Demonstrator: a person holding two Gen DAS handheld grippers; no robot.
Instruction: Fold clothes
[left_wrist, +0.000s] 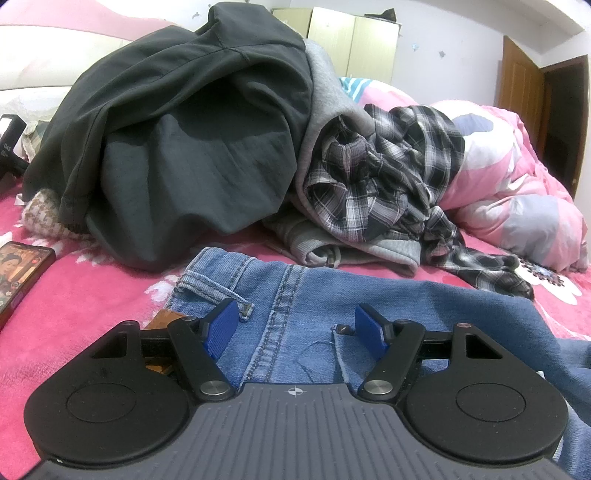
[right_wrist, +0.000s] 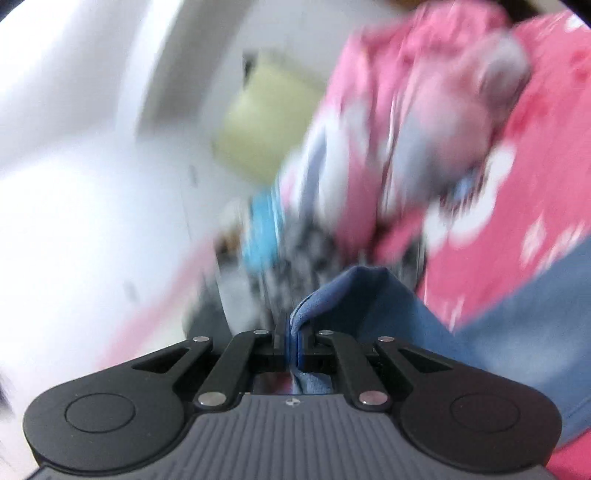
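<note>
Denim: we see the jeans (left_wrist: 295, 295) spread on the pink bed (left_wrist: 92, 295), near its front edge.
Left gripper (left_wrist: 295, 325): fingers wide, over the waistband, holding nothing.
Right gripper (right_wrist: 293, 343): fingers pinched on a blue fabric fold (right_wrist: 351, 295).
Progress: early, we judge; the heap (left_wrist: 203, 129) behind lies unfolded.
Room: phone (left_wrist: 18, 273) at left edge; pile crowds the back.

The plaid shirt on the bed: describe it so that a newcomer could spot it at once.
On the pink bedspread, find the clothes heap behind the jeans. The plaid shirt is crumpled at its right end, spilling from a grey hoodie toward the pink quilt. Its black-and-white check is the heap's only pattern; the big garment at the left is plain dark grey.
</note>
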